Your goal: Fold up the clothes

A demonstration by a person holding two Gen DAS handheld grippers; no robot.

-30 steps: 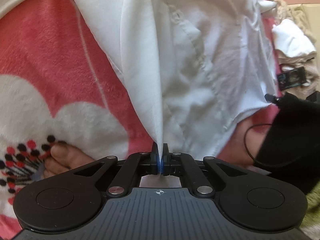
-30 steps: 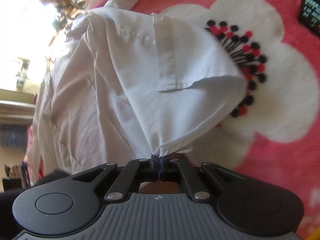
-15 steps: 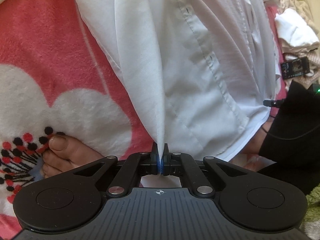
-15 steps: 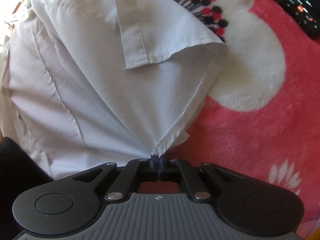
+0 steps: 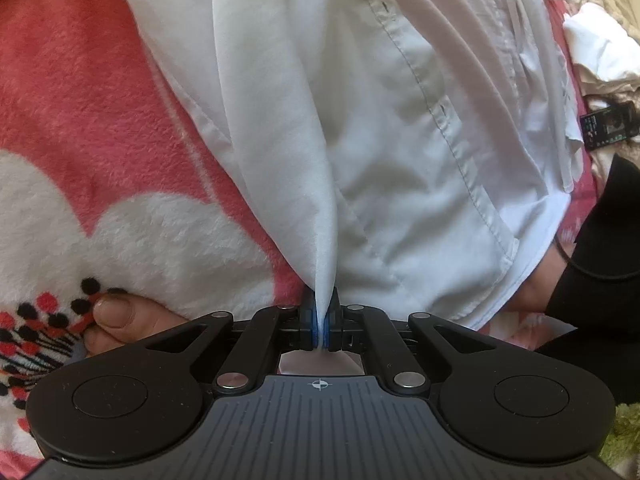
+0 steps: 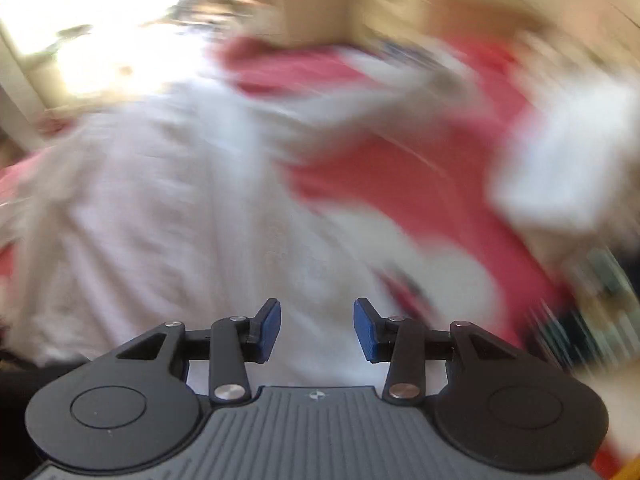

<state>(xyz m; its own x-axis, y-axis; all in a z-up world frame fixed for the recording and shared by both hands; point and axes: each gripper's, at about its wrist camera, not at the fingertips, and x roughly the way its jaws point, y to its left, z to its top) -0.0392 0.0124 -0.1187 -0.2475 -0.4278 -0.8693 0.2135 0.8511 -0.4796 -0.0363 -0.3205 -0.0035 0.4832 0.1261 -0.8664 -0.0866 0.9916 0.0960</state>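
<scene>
White cotton button-up shirt on pink fleece blanket with white flowers.
Left gripper pinches a shirt fold; right gripper, just opened, empty, over a blurred, seemingly sunlit room.

White button-up shirt, spread on pink blanket

One white shirt, one pink blanket with white flower shapes, two grippers, left gripper and right gripper, one phone, one heap of pale clothes, one bare foot
</scene>
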